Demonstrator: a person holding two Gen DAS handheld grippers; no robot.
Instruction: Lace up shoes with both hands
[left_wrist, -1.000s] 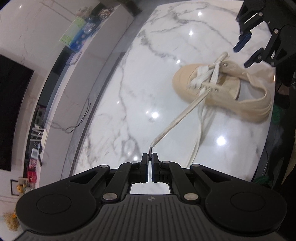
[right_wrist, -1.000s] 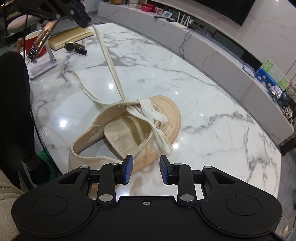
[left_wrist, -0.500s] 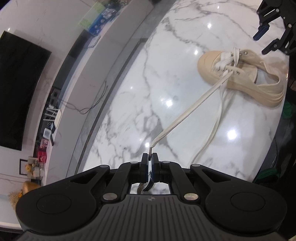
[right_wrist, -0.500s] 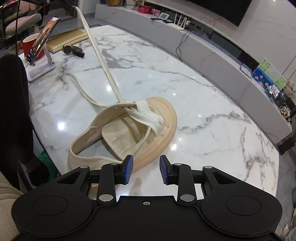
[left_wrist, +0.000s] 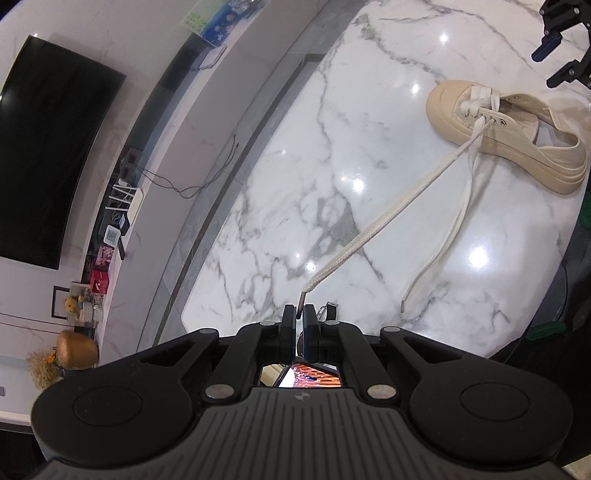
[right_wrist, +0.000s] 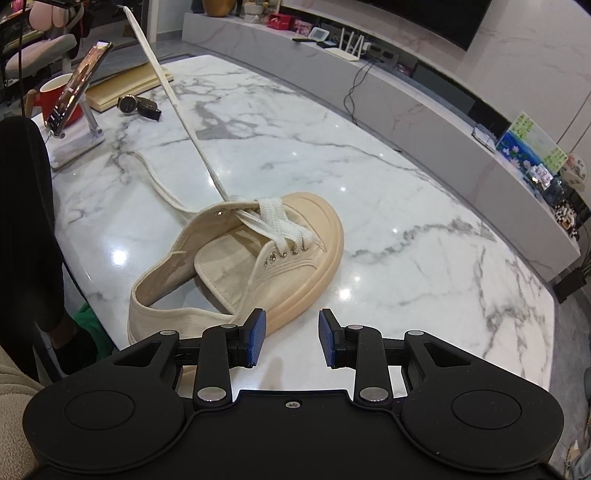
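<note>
The left gripper (left_wrist: 300, 316) has its jaws clamped on the lace tip (left_wrist: 302, 297); the shoe (right_wrist: 258, 258) sits mid-frame, just beyond the right gripper (right_wrist: 291, 338), whose jaws stand apart.

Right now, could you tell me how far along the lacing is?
Done: the shoe is laced through its front eyelets only. In hand: the left gripper pulls one lace taut; the right gripper waits open. Left: upper eyelets, and the slack end.

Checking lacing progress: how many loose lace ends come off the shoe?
2. One lace end is pinched in the left gripper, pulled taut from the shoe. The other lace end lies slack on the table.
</note>
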